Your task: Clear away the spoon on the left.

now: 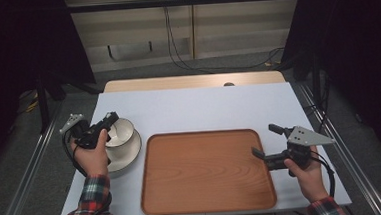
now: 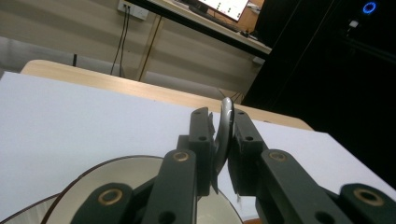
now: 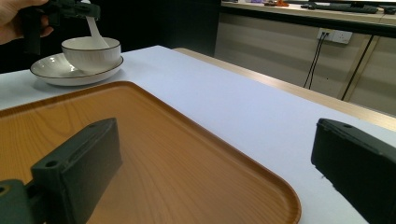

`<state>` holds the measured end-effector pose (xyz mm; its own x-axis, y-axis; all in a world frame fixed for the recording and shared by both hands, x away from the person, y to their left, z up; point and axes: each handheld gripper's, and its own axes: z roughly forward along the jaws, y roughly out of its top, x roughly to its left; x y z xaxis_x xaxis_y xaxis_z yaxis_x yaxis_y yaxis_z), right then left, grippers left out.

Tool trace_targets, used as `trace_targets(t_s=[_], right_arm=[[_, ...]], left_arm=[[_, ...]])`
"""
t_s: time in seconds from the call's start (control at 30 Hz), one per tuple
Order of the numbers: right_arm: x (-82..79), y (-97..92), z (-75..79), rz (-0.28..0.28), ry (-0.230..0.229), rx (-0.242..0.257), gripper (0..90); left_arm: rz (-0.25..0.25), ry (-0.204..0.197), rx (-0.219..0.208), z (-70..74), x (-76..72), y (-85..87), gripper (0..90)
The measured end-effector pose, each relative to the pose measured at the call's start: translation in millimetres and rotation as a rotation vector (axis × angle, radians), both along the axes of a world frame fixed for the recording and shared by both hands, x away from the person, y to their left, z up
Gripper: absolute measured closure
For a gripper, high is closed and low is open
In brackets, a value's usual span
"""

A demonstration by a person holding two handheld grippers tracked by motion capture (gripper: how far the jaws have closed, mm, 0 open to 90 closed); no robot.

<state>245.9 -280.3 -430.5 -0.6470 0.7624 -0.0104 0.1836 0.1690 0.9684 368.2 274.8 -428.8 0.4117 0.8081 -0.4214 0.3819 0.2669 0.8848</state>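
Observation:
A white bowl (image 1: 122, 131) with a dark rim stands on a white plate (image 1: 129, 152) at the table's left. My left gripper (image 1: 110, 118) hovers over the bowl, shut on the handle of a white spoon (image 2: 224, 128) that stands upright between its jaws. In the right gripper view the spoon (image 3: 95, 32) dips down into the bowl (image 3: 91, 53) from the left gripper (image 3: 60, 9). My right gripper (image 1: 263, 140) is open and holds nothing, at the right edge of a wooden tray (image 1: 207, 171). Its jaws (image 3: 217, 140) stand wide apart over the tray (image 3: 140, 140).
The tray lies bare in the middle of the white table top (image 1: 203, 106). A strip of wooden table (image 1: 192, 81) runs along the far edge. Metal rails (image 1: 27, 172) flank both sides. Cables (image 1: 175, 58) hang down the back wall.

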Motion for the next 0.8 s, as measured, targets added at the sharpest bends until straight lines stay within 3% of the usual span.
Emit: trace_targets(t_s=[0.07,0.1,0.33,0.5,0.8], right_arm=[[-0.2,0.0,0.6,-0.001,0.001,0.003,1.3],[0.1,0.0,0.6,-0.001,0.0,0.003,1.3],[-0.4,-0.7,1.4,-0.004,0.002,0.007,1.3],[-0.9,-2.7,2.9,0.012,0.008,0.011,1.3],[-2.4,-3.1,3.6,-0.009,-0.005,0.011,1.3]], left_arm=[[0.005,-0.003,-0.024,-0.4,1.7,-2.5,81.1],[-0.003,-0.005,-0.002,-1.5,2.2,-1.3,81.1],[-0.018,-0.015,-0.009,1.3,3.7,-6.7,82.8],[-0.034,-0.024,0.003,9.7,1.1,-7.7,84.7],[-0.065,-0.024,0.021,29.4,0.0,-5.1,85.0]])
